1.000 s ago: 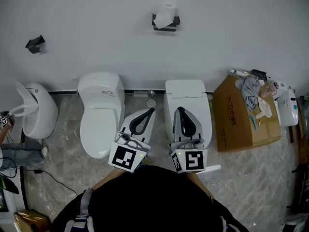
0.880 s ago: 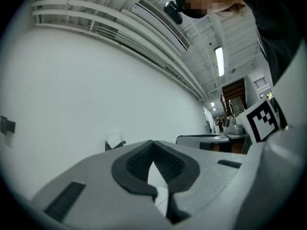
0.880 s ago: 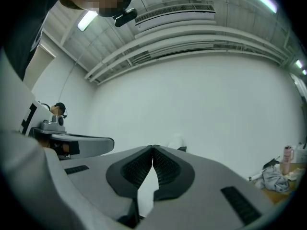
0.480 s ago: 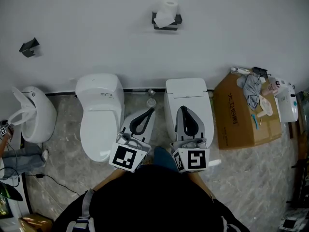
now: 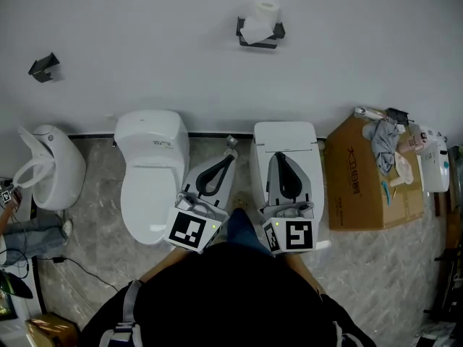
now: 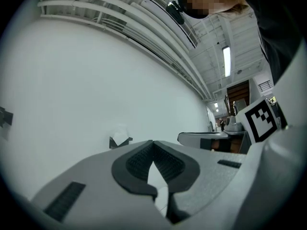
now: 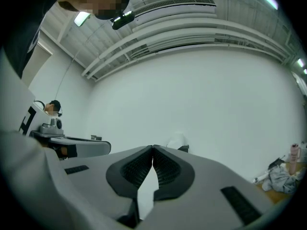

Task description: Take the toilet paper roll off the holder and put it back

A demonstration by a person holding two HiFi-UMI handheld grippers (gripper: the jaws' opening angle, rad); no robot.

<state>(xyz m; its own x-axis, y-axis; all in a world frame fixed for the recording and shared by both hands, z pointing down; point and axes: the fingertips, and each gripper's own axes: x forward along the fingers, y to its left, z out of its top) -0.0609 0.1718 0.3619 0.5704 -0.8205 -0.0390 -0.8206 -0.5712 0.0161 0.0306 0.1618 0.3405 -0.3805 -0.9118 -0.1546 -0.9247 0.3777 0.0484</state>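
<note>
Apparently nothing is done yet: the roll sits on its holder high on the wall, well apart from both grippers, so lifting it off and replacing it are both left. The left tongs and right tongs are closed and empty. White and full, the roll seems to trail a loose sheet.

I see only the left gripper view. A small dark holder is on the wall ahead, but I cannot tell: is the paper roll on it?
Observer: Yes; the head view shows the toilet paper roll on the holder.
Operator: And the other one beside mine, does it hold anything?
Observer: No, the right hand-held gripper is shut and empty.
Operator: What is under the holder?
Observer: The left toilet and the right toilet stand against the wall below it.
</note>
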